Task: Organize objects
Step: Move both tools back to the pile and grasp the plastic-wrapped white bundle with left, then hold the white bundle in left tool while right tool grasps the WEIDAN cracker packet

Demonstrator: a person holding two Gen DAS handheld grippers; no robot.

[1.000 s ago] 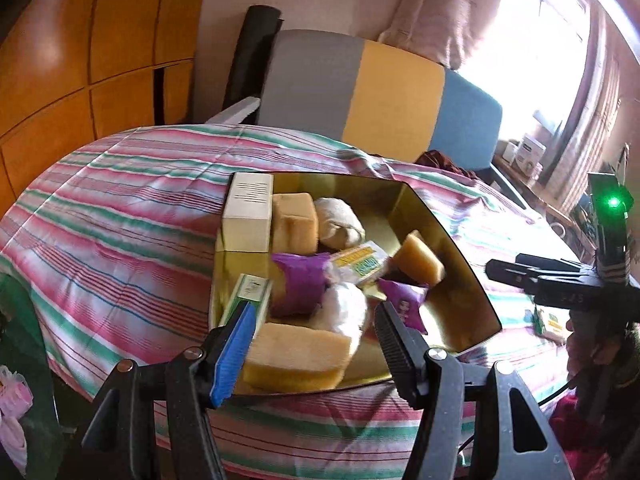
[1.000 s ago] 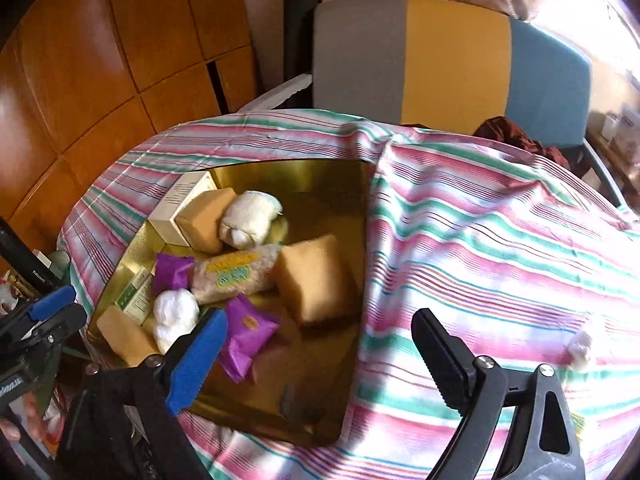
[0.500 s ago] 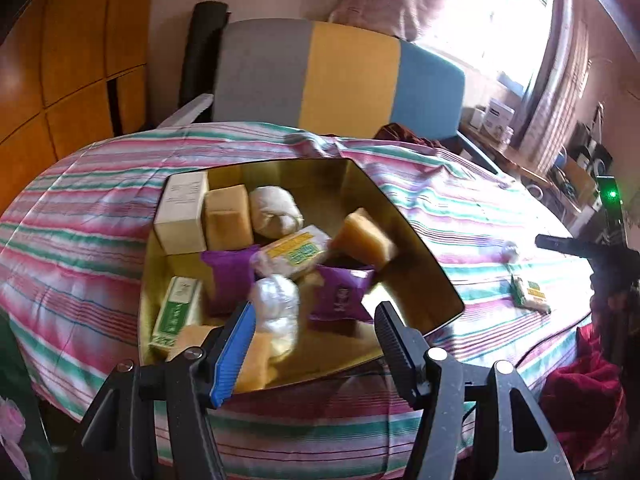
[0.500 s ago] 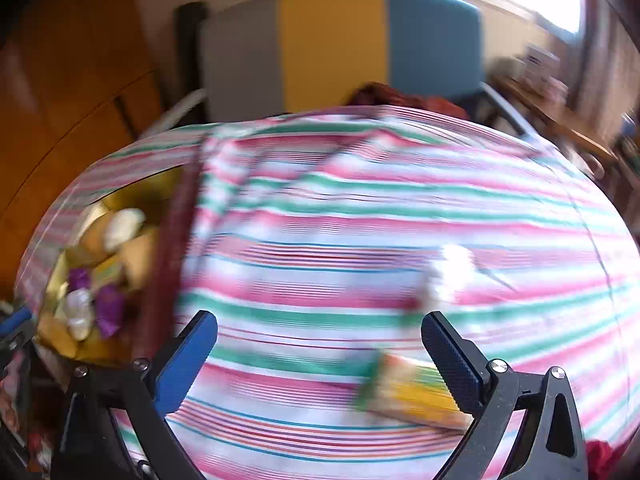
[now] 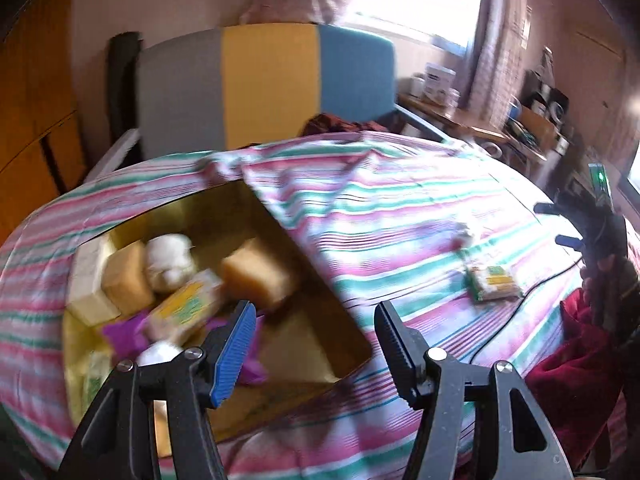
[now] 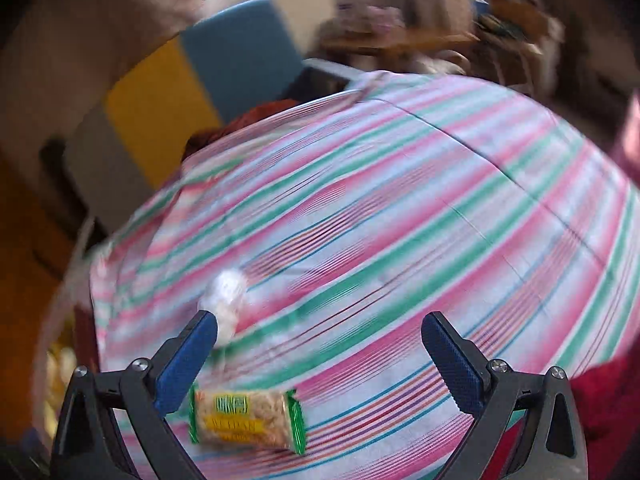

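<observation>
While the right gripper (image 6: 320,354) hangs with its jaws spread wide and nothing between them, the snack bar (image 6: 246,420) lies flat on the striped cloth (image 6: 400,200) of the counter just below and a little to the left of its blue pads; a small white wrapped sweet (image 6: 226,300) sits just beyond the left pad, near the bar but apart from it. The left gripper (image 5: 312,344) is also empty, its jaws about half apart, held over the near corner of the gold box (image 5: 344,344); that box already carries tan blocks, a white bundle, purple packets and a second bar of the same kind.

By its looks the bar is light and thin, sealed in a glossy film with crimped green ends; that film is likely slippery and crackly, and the pressed cereal inside would crumble under a hard squeeze. I would take hold across the short width at the middle of its length, pads on the two long edges, with only enough pressure to stop it sliding; a pinch on a crimped end would let it swing and maybe slip out. Since the cloth is soft and loose, low fingertips could catch a fold along with the wrapper. The white sweet looks soft and rounded; it would roll away from a glancing touch, so it wants a centred pinch.
</observation>
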